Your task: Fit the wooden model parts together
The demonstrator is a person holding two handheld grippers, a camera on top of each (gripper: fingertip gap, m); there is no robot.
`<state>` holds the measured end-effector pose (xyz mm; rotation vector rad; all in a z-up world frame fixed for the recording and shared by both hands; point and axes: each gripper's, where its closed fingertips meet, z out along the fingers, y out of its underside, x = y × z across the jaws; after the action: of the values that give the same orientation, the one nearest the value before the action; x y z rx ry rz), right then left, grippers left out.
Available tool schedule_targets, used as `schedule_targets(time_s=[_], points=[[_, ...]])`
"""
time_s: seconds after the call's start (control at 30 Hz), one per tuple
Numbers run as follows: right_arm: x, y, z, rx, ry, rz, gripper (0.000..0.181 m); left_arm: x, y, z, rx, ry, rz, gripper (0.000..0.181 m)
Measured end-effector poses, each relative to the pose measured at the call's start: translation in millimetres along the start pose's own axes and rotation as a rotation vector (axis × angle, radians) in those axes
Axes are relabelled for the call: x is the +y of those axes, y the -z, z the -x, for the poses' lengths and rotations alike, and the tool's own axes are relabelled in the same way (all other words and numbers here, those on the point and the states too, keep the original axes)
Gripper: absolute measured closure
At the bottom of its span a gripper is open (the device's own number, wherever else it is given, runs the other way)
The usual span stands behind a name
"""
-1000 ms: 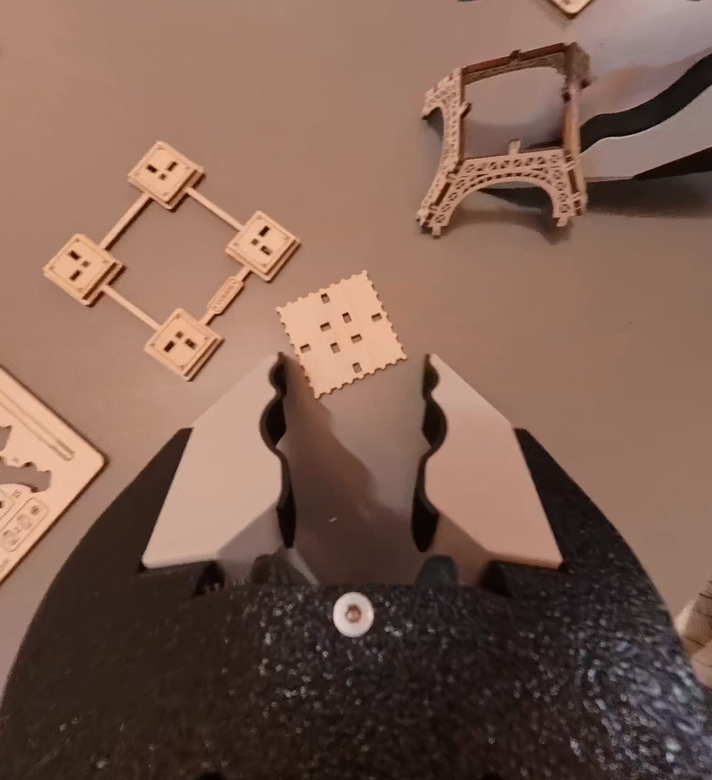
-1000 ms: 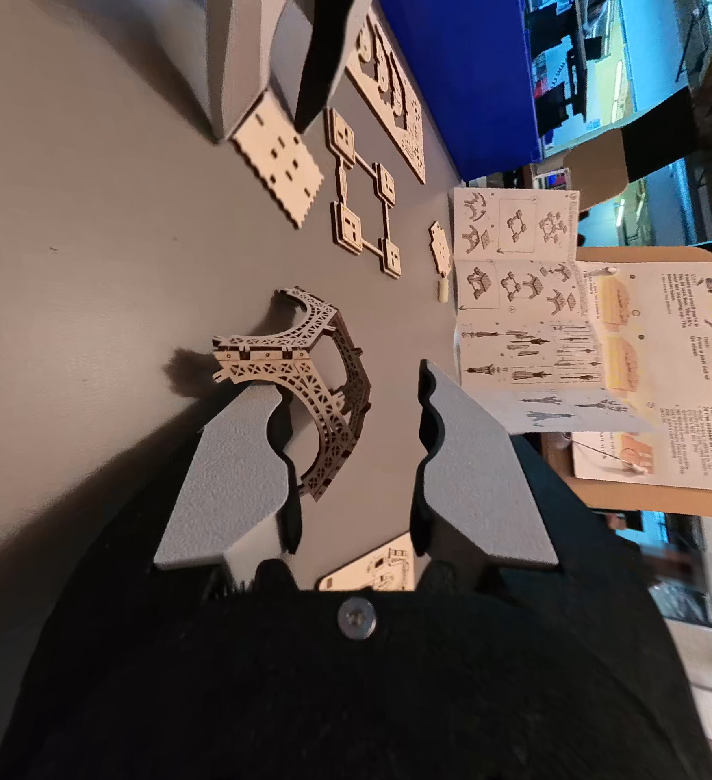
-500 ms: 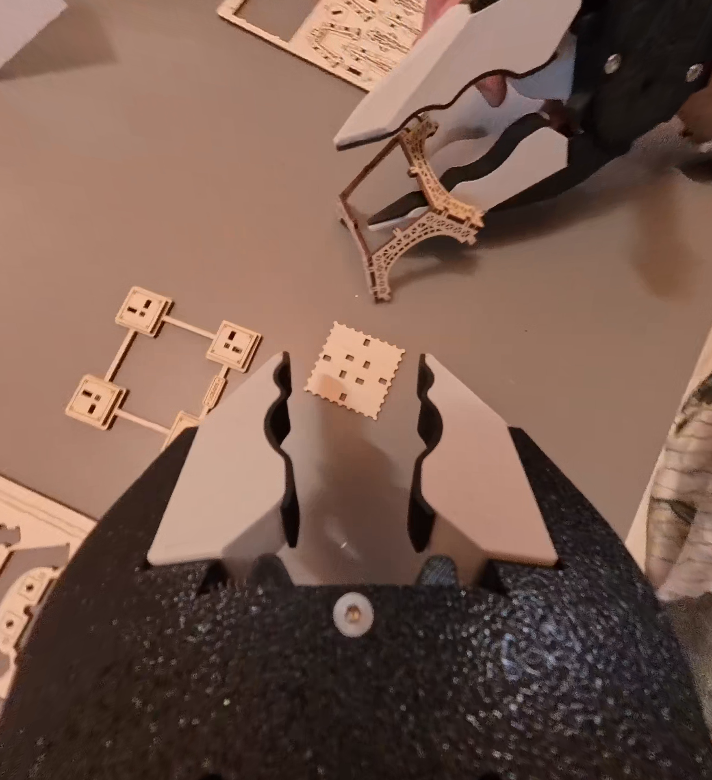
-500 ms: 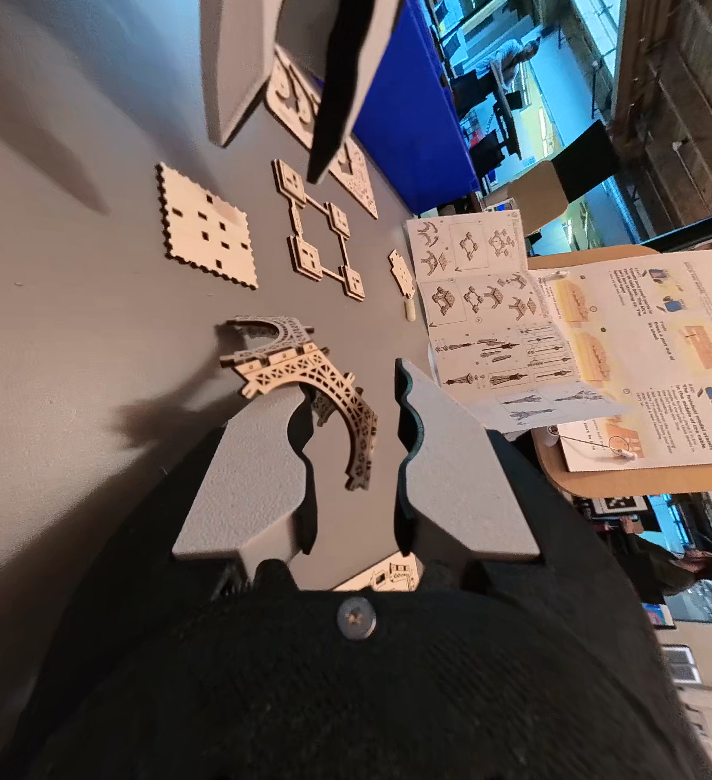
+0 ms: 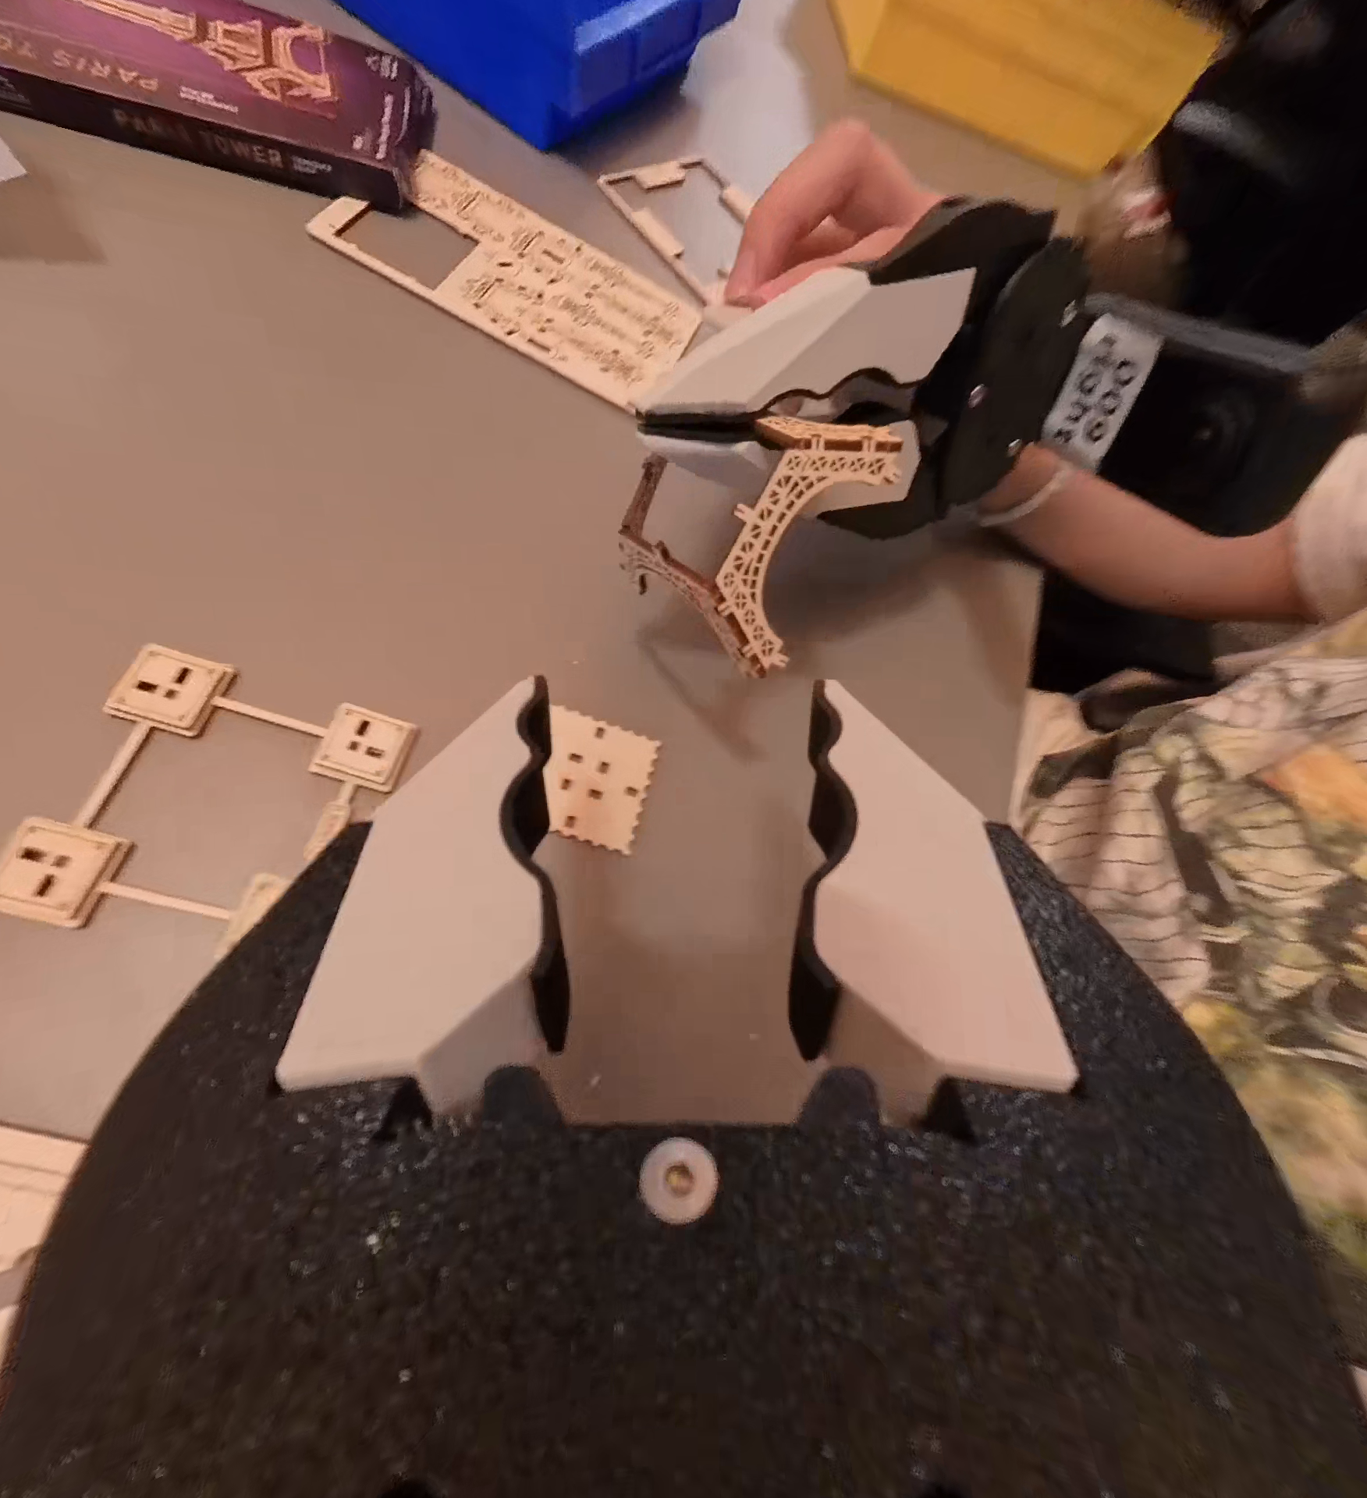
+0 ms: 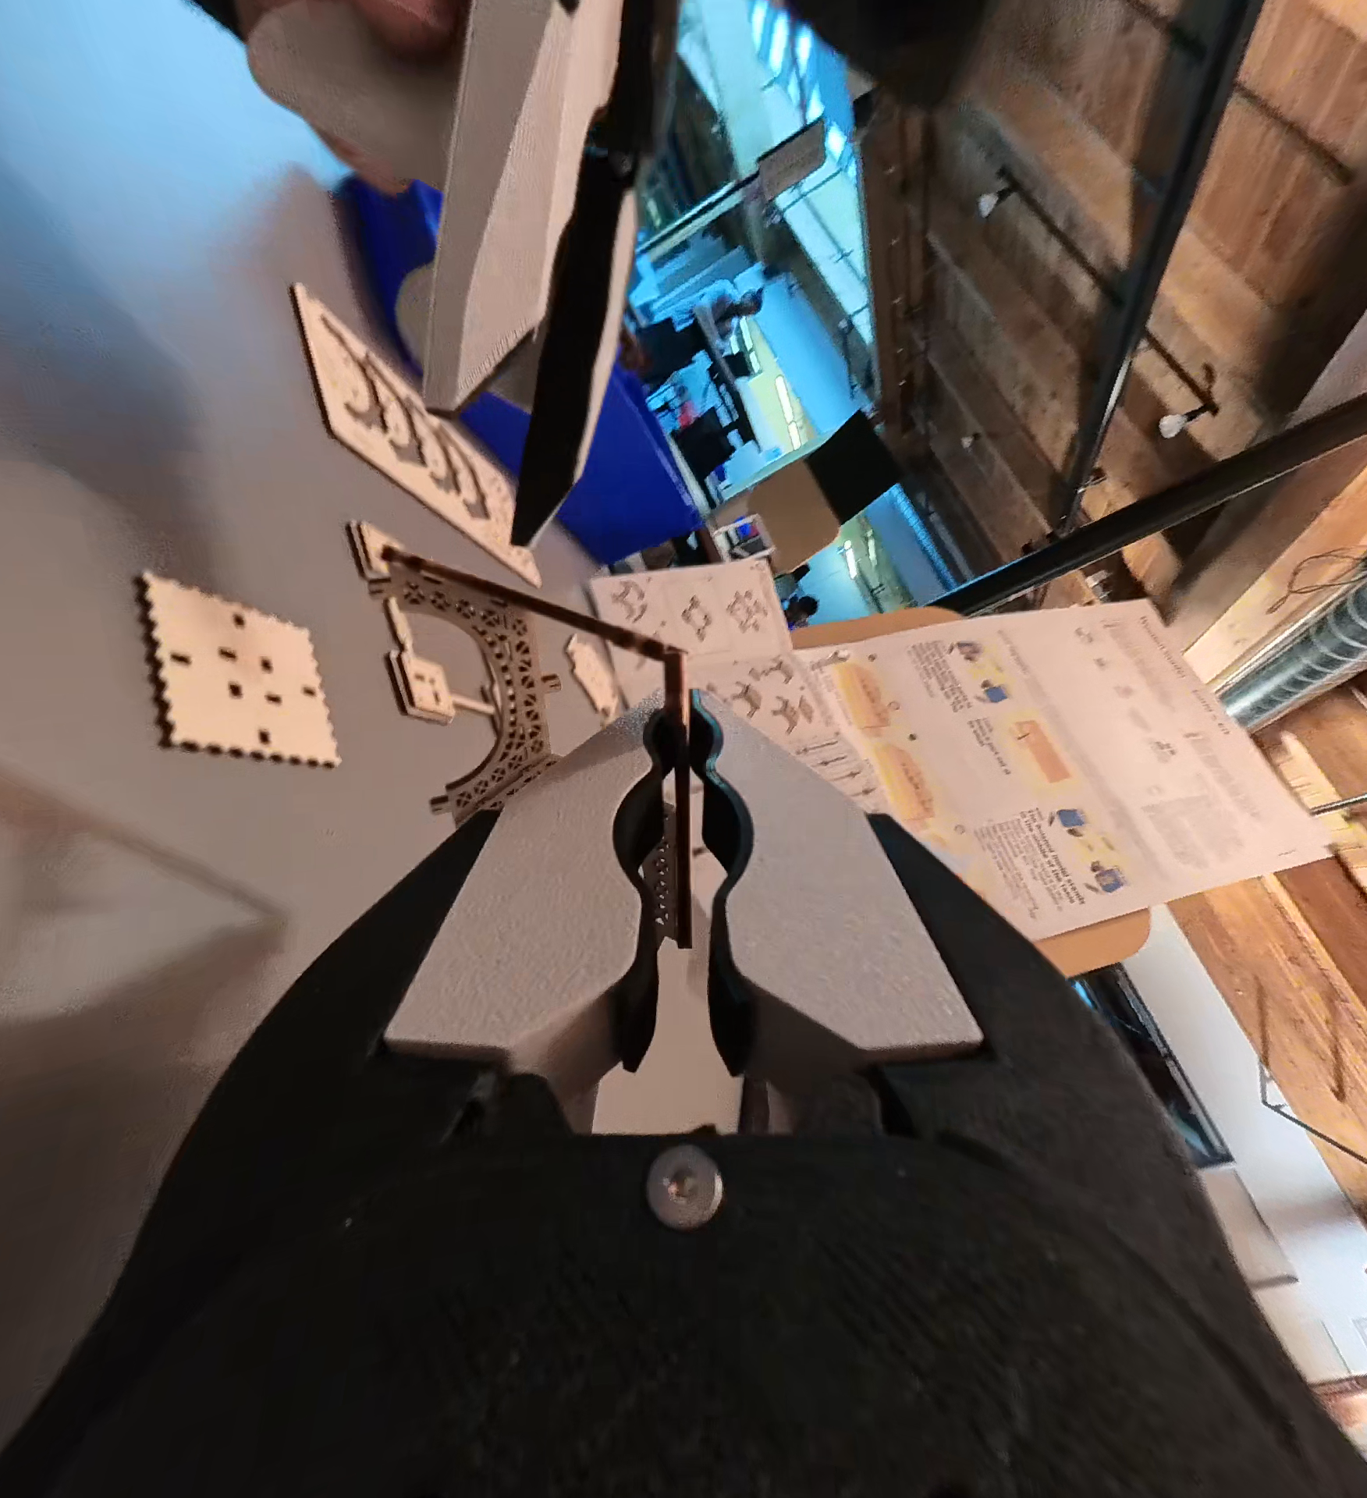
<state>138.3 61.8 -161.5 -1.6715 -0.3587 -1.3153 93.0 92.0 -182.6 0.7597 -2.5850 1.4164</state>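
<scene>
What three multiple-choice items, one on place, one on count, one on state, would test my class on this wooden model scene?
1. Where is the small square plate with slots?
A. flat on the table
B. inside the blue bin
C. held by the left gripper

2. How many square pads does the four-cornered frame show fully in the left wrist view?
A. one
B. three
C. six

3. What is the right gripper doing?
A. hanging open
B. shut on the arched tower base
C. lying on the table

Answers: 1 A, it lies on the grey table ahead of the open left gripper. 2 B, three are fully clear, a fourth hides behind a finger. 3 B, the fingers clamp the base's top edge, lifting it.
</scene>
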Motion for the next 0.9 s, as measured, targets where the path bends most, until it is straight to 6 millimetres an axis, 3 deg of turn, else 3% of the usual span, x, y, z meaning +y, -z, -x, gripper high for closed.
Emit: schedule_targets(time_s=[0.17, 0.27, 0.43, 0.73, 0.9], points=[[-28.9, 0.7, -19.5, 0.124, 0.043, -0.104, 0.181, -3.5, 13.1, -5.3, 0.119, 0.099, -0.087, 0.106], [-53.5, 5.6, -26.9, 0.200, 0.116, -0.188, 0.181, -8.5, 15.5, -20.6, 0.249, 0.107, -0.103, 0.091], [-70.1, 8.9, -18.9, 0.209, 0.176, -0.237, 0.181, -9.7, 5.4, -35.4, 0.258, -0.046, -0.039, 0.077], [-80.1, 10.9, -7.8, 0.147, 0.144, -0.309, 0.181, -6.3, -7.1, -50.8, 0.403, -0.095, 0.085, 0.085], [-82.2, 10.6, -1.6, 0.109, 0.125, -0.328, 0.181, 2.7, -9.2, -60.1, 0.455, -0.157, 0.172, 0.113]])
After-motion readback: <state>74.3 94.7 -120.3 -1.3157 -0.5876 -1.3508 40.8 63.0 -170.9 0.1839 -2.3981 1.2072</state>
